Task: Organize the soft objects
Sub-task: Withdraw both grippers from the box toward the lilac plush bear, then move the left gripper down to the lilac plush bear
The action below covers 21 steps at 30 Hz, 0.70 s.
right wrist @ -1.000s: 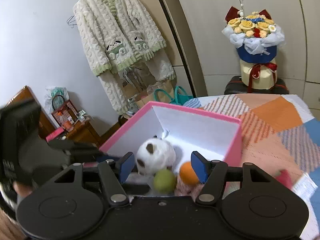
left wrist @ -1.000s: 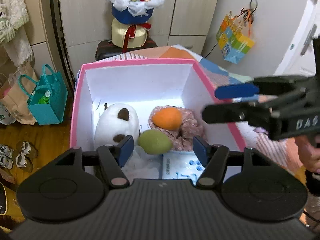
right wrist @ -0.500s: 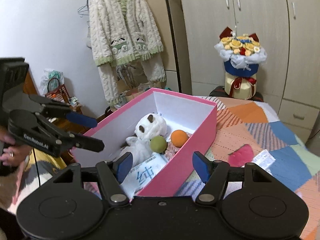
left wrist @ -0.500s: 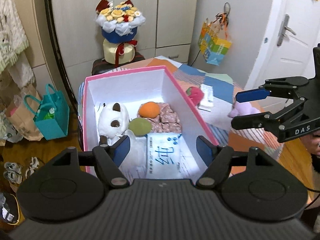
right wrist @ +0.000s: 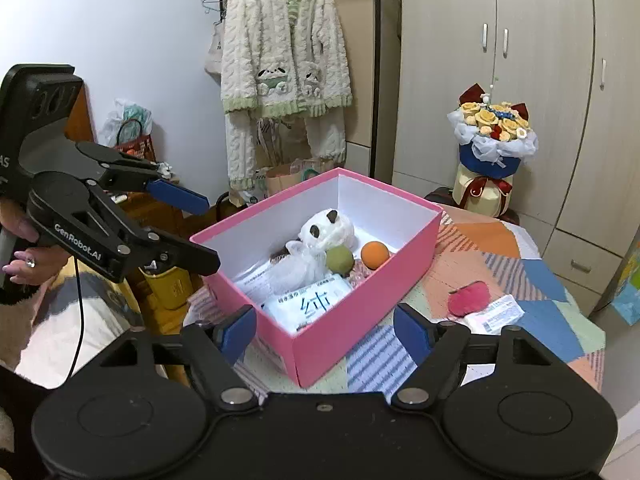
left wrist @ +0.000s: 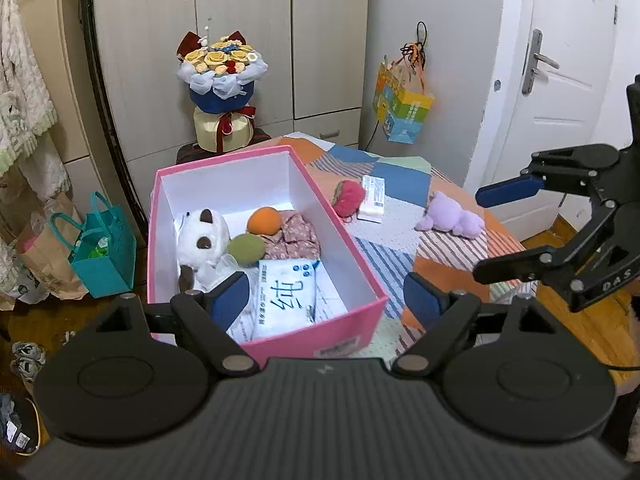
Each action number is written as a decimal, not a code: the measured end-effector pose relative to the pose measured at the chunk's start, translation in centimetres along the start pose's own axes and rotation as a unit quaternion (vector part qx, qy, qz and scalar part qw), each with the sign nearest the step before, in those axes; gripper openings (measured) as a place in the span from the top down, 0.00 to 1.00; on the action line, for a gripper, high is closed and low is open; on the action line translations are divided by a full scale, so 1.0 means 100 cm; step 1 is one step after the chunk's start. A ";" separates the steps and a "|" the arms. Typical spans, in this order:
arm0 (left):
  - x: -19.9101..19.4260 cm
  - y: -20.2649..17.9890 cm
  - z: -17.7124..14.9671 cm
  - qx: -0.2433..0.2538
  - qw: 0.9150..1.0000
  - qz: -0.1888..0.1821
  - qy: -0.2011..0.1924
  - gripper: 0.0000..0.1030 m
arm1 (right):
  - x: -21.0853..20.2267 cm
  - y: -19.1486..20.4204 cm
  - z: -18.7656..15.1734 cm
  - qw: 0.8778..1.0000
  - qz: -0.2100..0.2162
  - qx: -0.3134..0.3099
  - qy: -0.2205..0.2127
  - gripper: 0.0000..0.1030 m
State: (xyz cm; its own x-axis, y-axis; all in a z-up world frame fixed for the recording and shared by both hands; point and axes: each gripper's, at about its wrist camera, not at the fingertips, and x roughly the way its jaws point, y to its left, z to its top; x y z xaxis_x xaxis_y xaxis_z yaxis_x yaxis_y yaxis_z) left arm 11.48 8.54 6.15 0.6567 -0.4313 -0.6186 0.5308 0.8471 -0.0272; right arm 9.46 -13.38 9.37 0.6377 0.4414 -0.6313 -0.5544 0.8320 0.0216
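A pink box on the patchwork table holds a panda plush, an orange ball, a green ball, a floral cloth and a tissue pack. Right of the box lie a pink plush, a white packet and a purple plush. My left gripper hangs before the box's near end, jaws opening, holding nothing. Over the table's right side my right gripper is opening too, empty. Its own view shows the box, right gripper and left gripper.
A flower bouquet stands behind the table on a dark case. A teal bag and paper bags sit on the floor at the left. A fluffy cardigan hangs on the wall. A white door is at the right.
Both grippers have drawn back and up from the box, and their jaws have widened. The whole box and the plush toys on the table have come into view.
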 end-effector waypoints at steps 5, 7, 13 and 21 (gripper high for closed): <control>-0.006 -0.022 -0.003 0.022 1.000 0.007 0.003 0.08 | -0.017 0.006 -0.010 1.000 0.010 -0.019 0.019 0.21; -0.007 -0.032 -0.003 0.030 1.000 0.005 0.000 0.07 | -0.023 0.007 -0.017 1.000 0.004 -0.022 0.018 0.21; 0.002 -0.055 0.001 0.024 0.999 -0.041 0.007 0.05 | -0.040 0.000 -0.038 1.000 -0.013 -0.021 0.015 0.21; 0.038 -0.096 0.012 0.048 0.996 -0.077 0.025 0.02 | -0.061 -0.028 -0.069 0.999 -0.041 0.018 0.002 0.21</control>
State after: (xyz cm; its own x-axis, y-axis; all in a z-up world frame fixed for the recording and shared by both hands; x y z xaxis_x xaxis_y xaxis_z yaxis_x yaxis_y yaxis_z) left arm 9.51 -1.60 5.04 0.5384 -0.5355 -0.6506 0.6733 0.7377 -0.0499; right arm 3.41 -20.79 7.82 0.6778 0.3707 -0.6350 -0.4811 0.8767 -0.0018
